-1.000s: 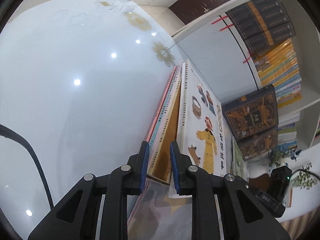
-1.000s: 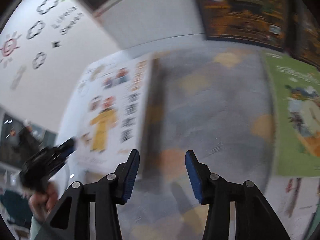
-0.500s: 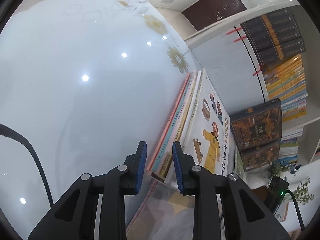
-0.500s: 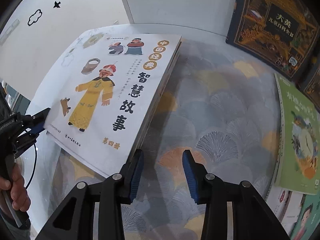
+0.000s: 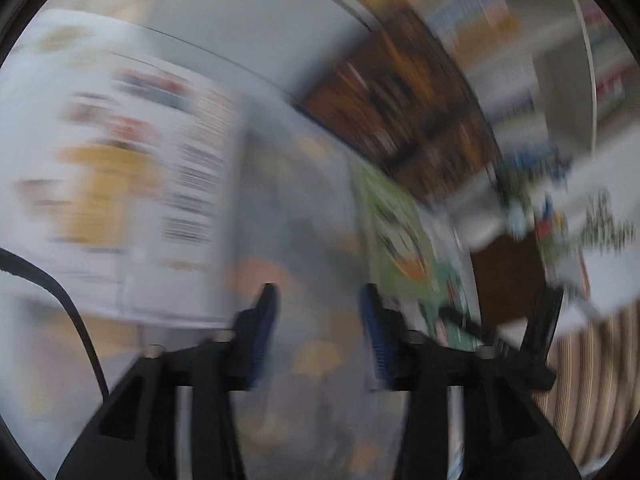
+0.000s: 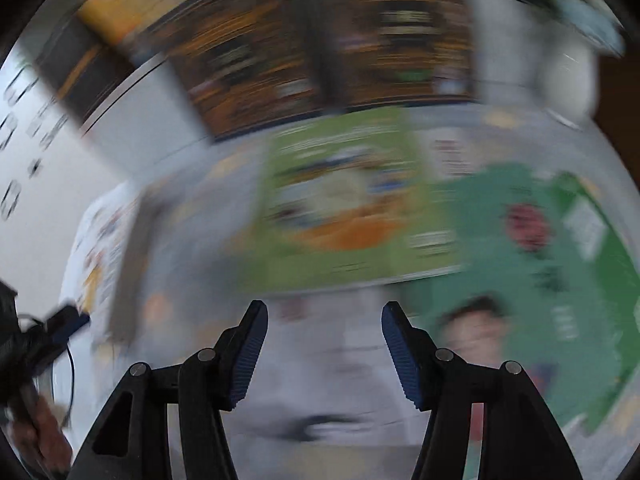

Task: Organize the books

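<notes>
left gripper (image 5: 318,334): jaws just widened, nothing between them; white picture book (image 5: 120,184) left of its fingers, released | right gripper (image 6: 324,354): jaws just widened, empty; green book (image 6: 344,204) beyond its fingertips, flat on patterned mat (image 6: 192,216) | both views blurred

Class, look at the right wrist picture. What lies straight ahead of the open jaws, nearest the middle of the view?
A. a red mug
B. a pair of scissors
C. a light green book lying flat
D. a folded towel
C: a light green book lies flat beyond the right gripper, whose jaws stand apart with nothing between them.
</notes>
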`<state>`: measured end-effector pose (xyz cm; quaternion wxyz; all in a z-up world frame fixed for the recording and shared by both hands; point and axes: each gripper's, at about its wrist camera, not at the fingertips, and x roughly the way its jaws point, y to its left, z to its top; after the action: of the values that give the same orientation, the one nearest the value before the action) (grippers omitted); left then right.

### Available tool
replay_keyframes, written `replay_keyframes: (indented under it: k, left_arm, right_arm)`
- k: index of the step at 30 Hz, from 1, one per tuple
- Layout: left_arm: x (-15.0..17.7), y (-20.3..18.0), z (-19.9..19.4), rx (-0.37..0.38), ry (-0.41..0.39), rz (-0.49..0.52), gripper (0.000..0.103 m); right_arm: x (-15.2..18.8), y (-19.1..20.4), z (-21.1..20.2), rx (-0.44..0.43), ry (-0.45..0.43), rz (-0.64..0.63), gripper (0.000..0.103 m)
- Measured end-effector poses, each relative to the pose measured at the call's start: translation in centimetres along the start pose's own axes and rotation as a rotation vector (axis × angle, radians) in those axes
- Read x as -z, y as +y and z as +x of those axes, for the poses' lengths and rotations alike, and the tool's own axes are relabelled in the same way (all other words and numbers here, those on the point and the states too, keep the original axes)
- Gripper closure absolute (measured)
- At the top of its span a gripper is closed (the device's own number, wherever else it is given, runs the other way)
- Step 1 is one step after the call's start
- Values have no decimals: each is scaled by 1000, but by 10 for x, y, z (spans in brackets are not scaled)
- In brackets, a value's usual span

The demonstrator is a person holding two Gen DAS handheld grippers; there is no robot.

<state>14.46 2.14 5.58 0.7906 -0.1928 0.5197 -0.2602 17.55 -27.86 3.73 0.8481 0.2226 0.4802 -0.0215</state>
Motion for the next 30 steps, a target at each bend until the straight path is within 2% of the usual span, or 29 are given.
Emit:
replay_keyframes:
  k: [1,4,5,6,7,10,12,13,15,18,20,24,28,30]
  left_arm:
    - [-2,-15,28,42,32,9,39]
    - [-10,-34,86,69,76,-40,41]
    - [-13,-38,99,60,72,-45,43]
    - [-15,-40,108,46,63,-44,46]
    - [-19,-43,119,44,58,-45,51]
    - [-24,-48,130,71,50,-78,53]
    - [-27,-49,133,65,44,-91,53]
    - [-27,-50,138,62,54,-97,53]
    - [-23,-53,151,59,116,-96,52]
    - [-17,-57,144,55,71,-75,52]
    - [-15,-58,139,58,74,-79,52]
    - [2,-72,113,26,57,7,52]
    - [49,-67,80,-26,54,16,52]
    - [80,-57,63,-29,67,-4,52]
  right_arm:
    - [-9,-23,-1,12,-14,42,46]
    - [-28,-53,-2,22,-54,60,48]
    - [-35,-60,-1,25,-57,53,55]
    - [-41,-64,3,22,-51,44,68]
    - [-49,-66,9,14,-41,33,69]
    - [-60,-66,24,24,-40,28,69]
    - [-62,-68,42,-17,13,46,69]
    - [-63,-68,51,-49,44,54,69]
    - [-60,-62,51,-68,32,24,68]
    - [-51,-48,49,-56,43,-46,68]
    - [-42,-45,43,-54,47,-58,68]
    - [-18,-41,29,-72,70,-57,68]
    - [32,-24,3,-57,113,-115,67]
    - [67,-22,-13,-85,143,-107,67]
